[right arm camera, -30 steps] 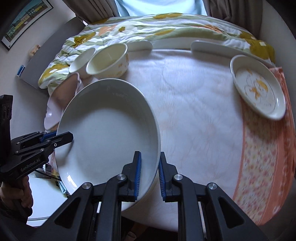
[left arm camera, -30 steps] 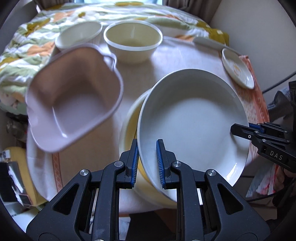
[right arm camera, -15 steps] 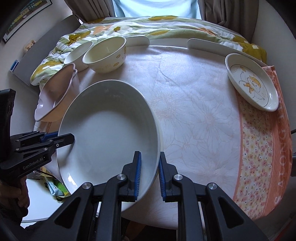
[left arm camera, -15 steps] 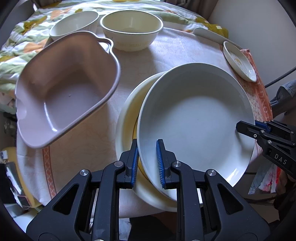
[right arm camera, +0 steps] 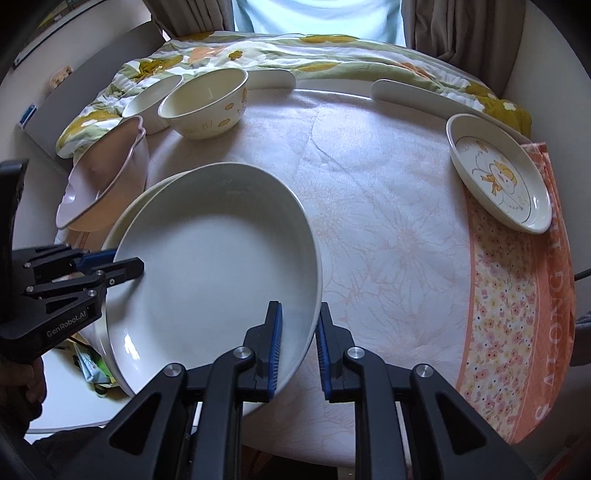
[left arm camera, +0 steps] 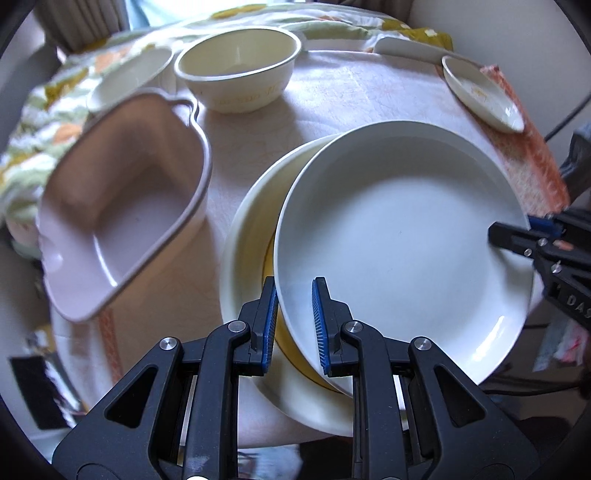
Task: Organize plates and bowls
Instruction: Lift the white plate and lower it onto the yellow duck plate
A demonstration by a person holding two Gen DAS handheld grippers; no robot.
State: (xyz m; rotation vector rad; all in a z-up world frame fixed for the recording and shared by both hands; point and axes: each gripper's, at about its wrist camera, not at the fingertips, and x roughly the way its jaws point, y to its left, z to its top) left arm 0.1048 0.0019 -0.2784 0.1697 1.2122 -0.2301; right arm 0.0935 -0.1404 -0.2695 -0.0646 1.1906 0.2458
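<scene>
Both grippers are clamped on the rim of the white plate (left arm camera: 402, 243), the left gripper (left arm camera: 294, 321) on one side and the right gripper (right arm camera: 298, 347) on the opposite side. The plate is tilted over a cream plate (left arm camera: 245, 236) on the table (right arm camera: 388, 206), beside the pink dish (left arm camera: 122, 221).

I am looking into a home, a lived-in room rather than a lab: a tabletop (right arm camera: 388, 229) under a pale floral cloth (right arm camera: 517, 332) with an orange border, a flower-patterned quilt (right arm camera: 332, 55) bunched behind it, curtains (right arm camera: 461, 33) at a bright window, and a child's plate (right arm camera: 498, 177) printed with a cartoon figure.
</scene>
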